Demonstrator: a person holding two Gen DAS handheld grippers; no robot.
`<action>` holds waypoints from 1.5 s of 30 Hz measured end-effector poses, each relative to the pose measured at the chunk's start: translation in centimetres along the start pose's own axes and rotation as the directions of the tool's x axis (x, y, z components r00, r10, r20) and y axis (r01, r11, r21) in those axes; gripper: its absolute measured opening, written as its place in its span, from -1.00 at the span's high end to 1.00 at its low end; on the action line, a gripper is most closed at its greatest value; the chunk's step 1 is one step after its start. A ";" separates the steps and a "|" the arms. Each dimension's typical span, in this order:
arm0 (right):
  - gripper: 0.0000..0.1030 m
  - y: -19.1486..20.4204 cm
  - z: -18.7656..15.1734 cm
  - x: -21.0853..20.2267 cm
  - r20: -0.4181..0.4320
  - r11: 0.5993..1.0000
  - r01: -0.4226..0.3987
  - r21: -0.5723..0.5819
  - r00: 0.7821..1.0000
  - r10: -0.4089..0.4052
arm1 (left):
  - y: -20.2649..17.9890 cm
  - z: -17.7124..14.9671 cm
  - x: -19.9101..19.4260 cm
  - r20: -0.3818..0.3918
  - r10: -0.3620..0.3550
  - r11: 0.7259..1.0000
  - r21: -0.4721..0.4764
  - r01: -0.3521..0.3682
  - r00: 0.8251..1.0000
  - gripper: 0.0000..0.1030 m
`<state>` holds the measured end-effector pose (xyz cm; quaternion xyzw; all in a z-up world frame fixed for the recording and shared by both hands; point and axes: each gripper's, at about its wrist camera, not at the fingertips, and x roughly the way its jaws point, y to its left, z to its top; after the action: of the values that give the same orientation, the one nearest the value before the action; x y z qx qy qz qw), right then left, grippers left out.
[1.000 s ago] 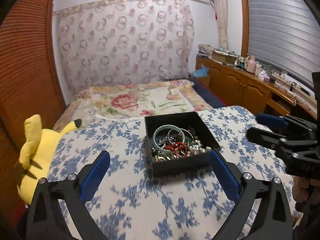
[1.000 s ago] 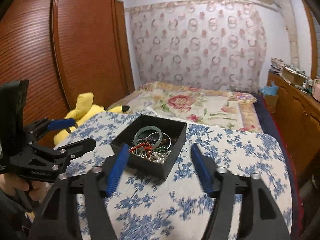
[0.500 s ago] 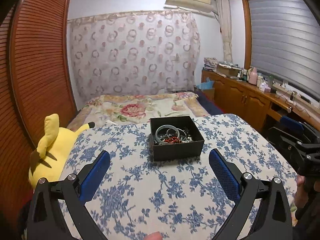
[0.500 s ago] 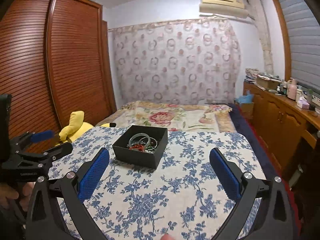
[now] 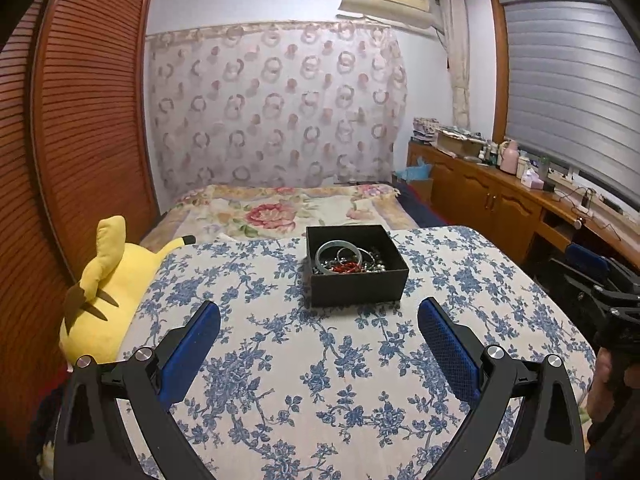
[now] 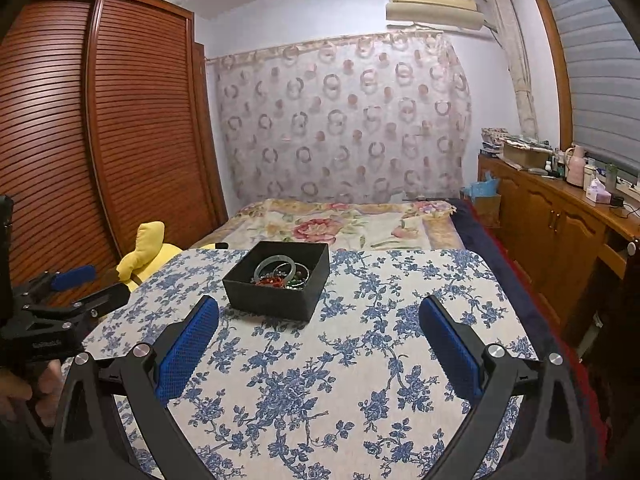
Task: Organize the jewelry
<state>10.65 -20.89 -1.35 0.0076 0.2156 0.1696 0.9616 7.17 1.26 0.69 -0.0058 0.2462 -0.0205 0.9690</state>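
**Both tools drawn back from the jewelry box**

Drawn back since a second ago, the left tool [image 5: 319, 322] is held released over the floral-clothed bench [image 5: 280, 360], well short of the black jewelry box [image 5: 356, 266]. Bangles and red beads [image 5: 347, 267] are seen inside the box. A yellow plush toy [image 5: 106, 292] lies left of the box.

From the right wrist, the right tool [image 6: 319, 320] is likewise spread wide and empty, nearer than the box [image 6: 278, 280]. The left tool [image 6: 60, 300] is seen far left of the box.
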 end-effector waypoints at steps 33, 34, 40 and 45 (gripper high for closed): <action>-0.96 -0.3 -0.4 0.4 -0.003 1.000 0.017 -0.002 1.000 -0.017 | 0.1 -0.1 0.1 0.010 0.002 1.000 -0.007 -0.002 1.000 -0.85; -0.96 -0.3 -0.4 0.4 -0.004 1.000 0.018 -0.002 1.000 -0.018 | 0.1 -0.1 0.1 0.010 0.002 1.000 -0.007 -0.002 1.000 -0.85; -0.96 -0.2 -0.4 0.4 -0.005 1.000 0.018 -0.002 1.000 -0.018 | 0.1 -0.2 0.1 0.011 0.002 1.000 -0.008 -0.002 1.000 -0.85; -0.96 -0.1 -0.5 0.4 -0.007 1.000 0.016 -0.002 1.000 -0.016 | 0.1 -0.1 0.0 0.013 0.003 1.000 -0.008 -0.003 1.000 -0.85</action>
<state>10.83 -20.91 -1.98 0.0045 0.2190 0.1620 0.9622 7.16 1.41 0.60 -0.0095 0.2400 -0.0183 0.9706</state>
